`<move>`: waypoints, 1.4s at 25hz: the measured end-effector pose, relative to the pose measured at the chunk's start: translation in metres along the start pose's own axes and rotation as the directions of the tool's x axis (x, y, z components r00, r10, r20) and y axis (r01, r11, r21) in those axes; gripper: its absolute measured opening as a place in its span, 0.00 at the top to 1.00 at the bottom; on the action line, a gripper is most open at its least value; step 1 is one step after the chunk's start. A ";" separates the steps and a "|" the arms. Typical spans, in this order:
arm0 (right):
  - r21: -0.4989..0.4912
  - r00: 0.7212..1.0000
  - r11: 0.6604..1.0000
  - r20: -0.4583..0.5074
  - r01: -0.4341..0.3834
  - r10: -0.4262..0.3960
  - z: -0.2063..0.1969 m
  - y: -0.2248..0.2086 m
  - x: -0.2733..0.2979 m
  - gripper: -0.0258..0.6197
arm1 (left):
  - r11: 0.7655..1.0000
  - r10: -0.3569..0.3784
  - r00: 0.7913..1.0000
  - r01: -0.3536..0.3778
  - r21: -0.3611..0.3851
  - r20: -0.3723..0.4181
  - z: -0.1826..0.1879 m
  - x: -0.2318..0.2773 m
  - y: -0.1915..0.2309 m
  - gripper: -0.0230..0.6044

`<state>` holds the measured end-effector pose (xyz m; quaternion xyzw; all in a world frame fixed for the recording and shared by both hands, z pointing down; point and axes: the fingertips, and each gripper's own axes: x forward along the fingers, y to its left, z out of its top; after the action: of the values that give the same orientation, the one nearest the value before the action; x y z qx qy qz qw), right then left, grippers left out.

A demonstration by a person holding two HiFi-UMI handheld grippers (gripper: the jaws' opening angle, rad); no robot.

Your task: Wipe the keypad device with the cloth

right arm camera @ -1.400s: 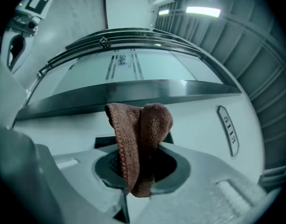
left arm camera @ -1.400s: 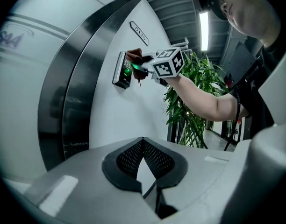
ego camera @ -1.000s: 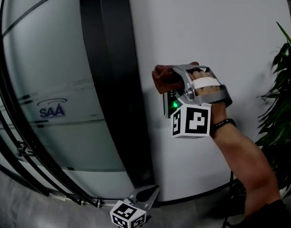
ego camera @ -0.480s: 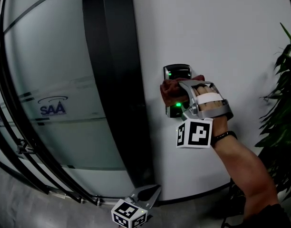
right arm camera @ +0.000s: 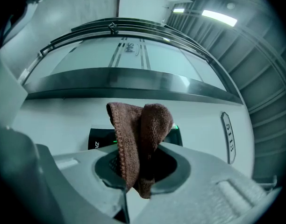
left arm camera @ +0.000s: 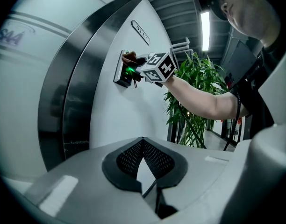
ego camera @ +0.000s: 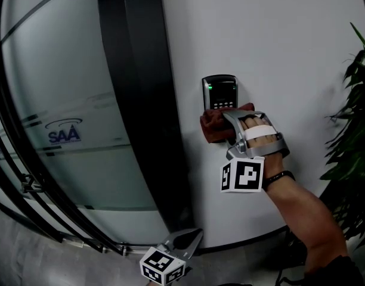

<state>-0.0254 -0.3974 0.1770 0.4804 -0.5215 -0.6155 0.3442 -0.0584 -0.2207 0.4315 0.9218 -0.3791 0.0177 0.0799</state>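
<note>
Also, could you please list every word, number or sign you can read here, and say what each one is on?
"SAA": logo on the frosted glass door.
"6113": small wall plate, seen sideways; the digits are not certain.
"ZK": first letters of a brand on the keypad device; the rest is hidden.
The buttons of the keypad device are too small to read.
</note>
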 end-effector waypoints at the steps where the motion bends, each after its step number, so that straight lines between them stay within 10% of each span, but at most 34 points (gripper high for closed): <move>1: 0.002 1.000 1.000 0.000 -0.002 0.002 0.000 0.001 0.000 0.88 | 1.000 0.002 1.000 -0.002 0.000 0.001 0.000 0.000 0.000 0.94; 35: 0.047 0.991 0.991 -0.033 -0.127 0.129 -0.006 0.089 -0.023 0.88 | 1.000 0.000 1.000 0.000 -0.012 -0.001 -0.004 -0.019 0.006 0.94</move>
<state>-0.0198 -0.3969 0.2688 0.4645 -0.5586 -0.5716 0.3814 -0.0762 -0.2112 0.4349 0.9212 -0.3793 0.0160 0.0856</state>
